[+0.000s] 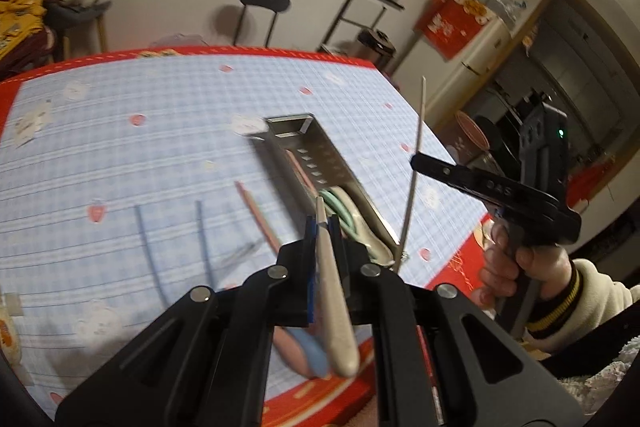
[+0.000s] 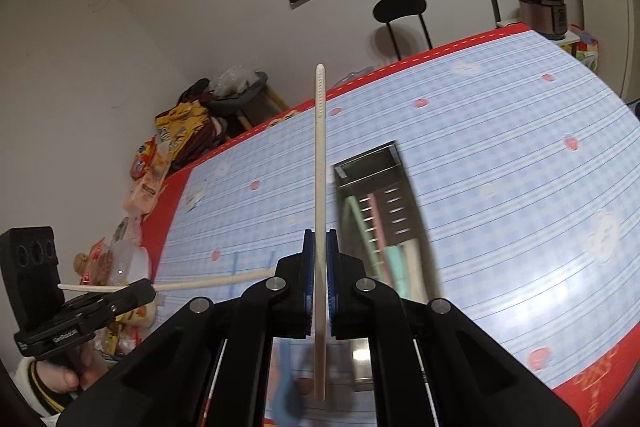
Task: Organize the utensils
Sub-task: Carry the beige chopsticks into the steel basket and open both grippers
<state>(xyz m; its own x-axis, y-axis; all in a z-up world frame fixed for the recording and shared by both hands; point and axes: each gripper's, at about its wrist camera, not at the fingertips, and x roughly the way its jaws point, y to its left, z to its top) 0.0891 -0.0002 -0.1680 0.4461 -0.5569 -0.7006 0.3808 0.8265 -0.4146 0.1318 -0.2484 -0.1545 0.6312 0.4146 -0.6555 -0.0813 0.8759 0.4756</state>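
My left gripper (image 1: pixel 326 231) is shut on a cream chopstick (image 1: pixel 336 307) that runs back toward the camera. In the right wrist view that gripper (image 2: pixel 140 293) sits low at the left, its chopstick (image 2: pixel 208 282) lying level. My right gripper (image 2: pixel 320 267) is shut on a second cream chopstick (image 2: pixel 320 147), which stands upright; it also shows as the right gripper (image 1: pixel 416 161) with its chopstick (image 1: pixel 420 115). A perforated metal utensil holder (image 1: pixel 316 151) (image 2: pixel 396 183) lies on the table, green and pink utensils inside. Two blue chopsticks (image 1: pixel 140 227) and a pink chopstick (image 1: pixel 256 215) lie left of it.
The table wears a blue checked cloth (image 2: pixel 500 167) with a red border. Pink and blue spoons (image 1: pixel 304 355) lie under the left gripper. Snack bags (image 2: pixel 148 179) crowd the table's left edge. A black chair (image 1: pixel 264 3) and a rice cooker (image 2: pixel 542 9) stand beyond.
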